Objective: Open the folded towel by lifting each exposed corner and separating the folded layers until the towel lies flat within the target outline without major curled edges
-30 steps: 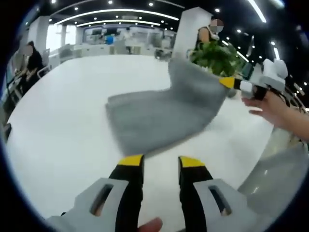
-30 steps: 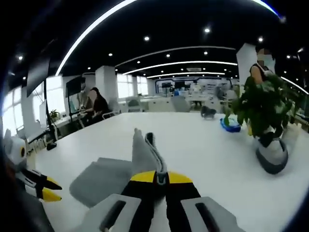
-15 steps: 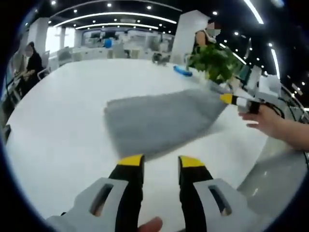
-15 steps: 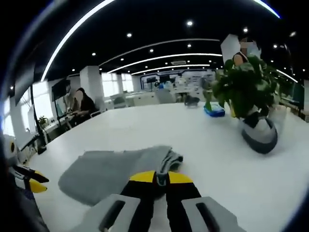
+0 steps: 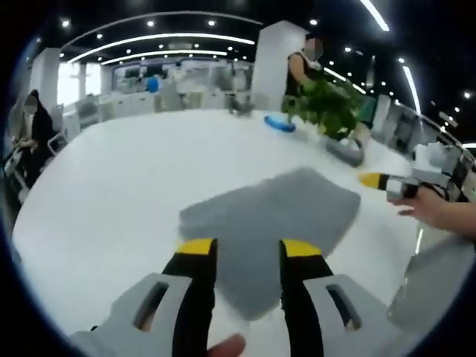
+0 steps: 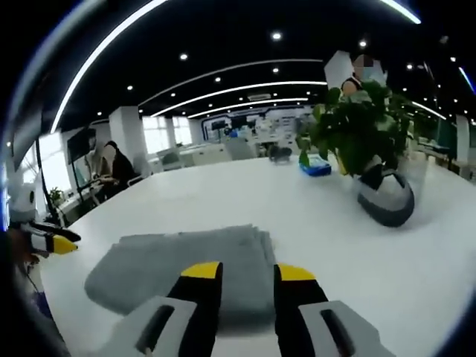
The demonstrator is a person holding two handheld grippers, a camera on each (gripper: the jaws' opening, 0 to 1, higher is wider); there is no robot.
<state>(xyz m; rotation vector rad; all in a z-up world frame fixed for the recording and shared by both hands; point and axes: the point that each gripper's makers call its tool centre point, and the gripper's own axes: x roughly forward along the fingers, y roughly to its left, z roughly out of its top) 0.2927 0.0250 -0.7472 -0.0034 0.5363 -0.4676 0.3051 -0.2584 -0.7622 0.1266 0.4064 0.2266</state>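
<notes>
Grey and soft-looking, the towel (image 5: 275, 223) is lying flat on a big white table (image 5: 119, 171) in a bright open office. In the left gripper view, the left gripper (image 5: 247, 249) is pointing over the towel's near edge with its yellow-tipped jaws standing apart and holding nothing. Off to the right in that view, the right gripper (image 5: 372, 180) is hovering just past the towel's far corner, gripped by a hand (image 5: 439, 212); at that size I cannot tell how its jaws are set.

In the right gripper view, the right gripper (image 6: 248, 271) is sitting low over the towel (image 6: 186, 260), its jaws parted with a clear gap between them and nothing between the tips. The cloth is showing stacked layers along its right edge, so it is looking folded. The left gripper (image 6: 56, 244) is peeking in at the left edge of this view, well apart from the towel.

A potted plant (image 6: 364, 141) in a grey pot is standing farther along the table, with a small blue object (image 6: 316, 168) beyond it. A person (image 6: 115, 167) is sitting at a desk in the background.
</notes>
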